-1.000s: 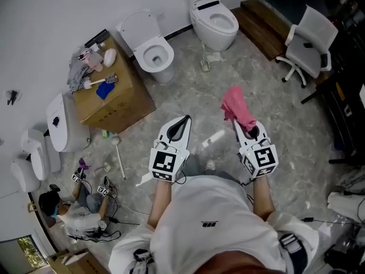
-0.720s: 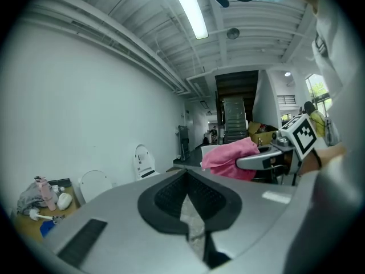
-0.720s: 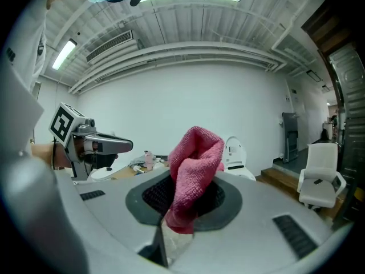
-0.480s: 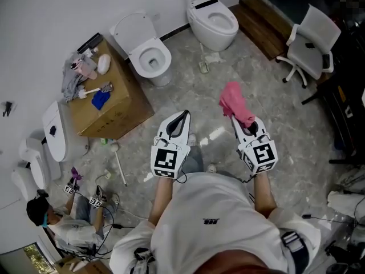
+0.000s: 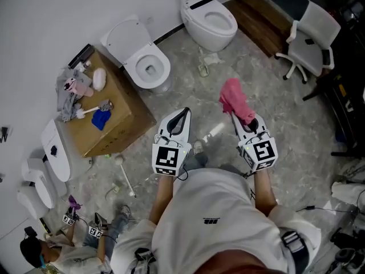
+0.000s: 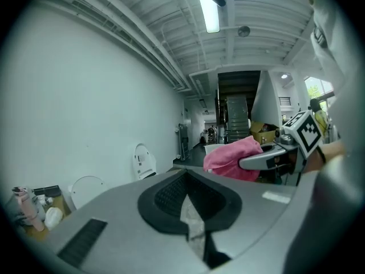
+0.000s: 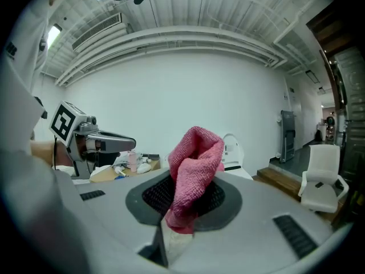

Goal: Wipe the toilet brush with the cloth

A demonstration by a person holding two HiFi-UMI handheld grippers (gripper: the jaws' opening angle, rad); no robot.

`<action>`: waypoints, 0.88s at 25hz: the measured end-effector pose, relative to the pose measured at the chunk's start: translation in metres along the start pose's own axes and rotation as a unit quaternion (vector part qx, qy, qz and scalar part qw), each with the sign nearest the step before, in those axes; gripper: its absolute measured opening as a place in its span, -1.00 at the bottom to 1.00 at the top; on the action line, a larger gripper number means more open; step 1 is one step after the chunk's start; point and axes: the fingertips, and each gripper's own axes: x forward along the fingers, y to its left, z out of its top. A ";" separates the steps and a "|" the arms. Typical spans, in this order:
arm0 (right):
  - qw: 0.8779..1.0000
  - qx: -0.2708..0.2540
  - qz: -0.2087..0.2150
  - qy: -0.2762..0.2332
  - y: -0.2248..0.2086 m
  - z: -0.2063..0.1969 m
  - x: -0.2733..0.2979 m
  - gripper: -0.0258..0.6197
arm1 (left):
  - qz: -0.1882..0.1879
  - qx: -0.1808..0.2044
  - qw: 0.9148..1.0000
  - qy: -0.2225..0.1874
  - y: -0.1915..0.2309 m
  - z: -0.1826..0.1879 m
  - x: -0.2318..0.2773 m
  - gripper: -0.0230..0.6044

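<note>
My right gripper (image 5: 240, 119) is shut on a pink cloth (image 5: 234, 99), which sticks up from between its jaws; the same cloth (image 7: 194, 163) fills the middle of the right gripper view. My left gripper (image 5: 183, 115) is shut and holds nothing, its pads (image 6: 171, 190) meeting. Both hang at waist height over the stone floor, side by side. A white-handled brush (image 5: 91, 111) lies on the cardboard box (image 5: 125, 119) to the left. Another white stick with a round head (image 5: 125, 177) lies on the floor below the box.
Two white toilets (image 5: 146, 66) (image 5: 209, 19) stand by the far wall. A white office chair (image 5: 311, 36) and a wooden step (image 5: 268, 15) are at the right. Spare toilet parts (image 5: 52, 150) lean at the left wall. A person (image 5: 68, 247) crouches at the lower left.
The view has shifted: box and toilets slid up and left, the crouching person dropped toward the lower edge. Both grippers keep their pose, and the cloth stays clamped.
</note>
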 end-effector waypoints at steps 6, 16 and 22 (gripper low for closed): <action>1.000 -0.004 -0.017 0.005 -0.005 0.004 0.043 -0.72 | -0.025 -0.001 1.000 -0.004 0.038 -0.001 0.035 -0.90; 1.000 -0.007 -0.027 0.009 -0.046 0.011 0.105 -0.72 | -0.033 -0.008 0.999 -0.005 0.078 -0.003 0.104 -0.90; 1.000 -0.005 -0.022 0.007 -0.083 0.013 0.150 -0.72 | -0.024 -0.009 1.000 -0.009 0.103 -0.001 0.155 -0.90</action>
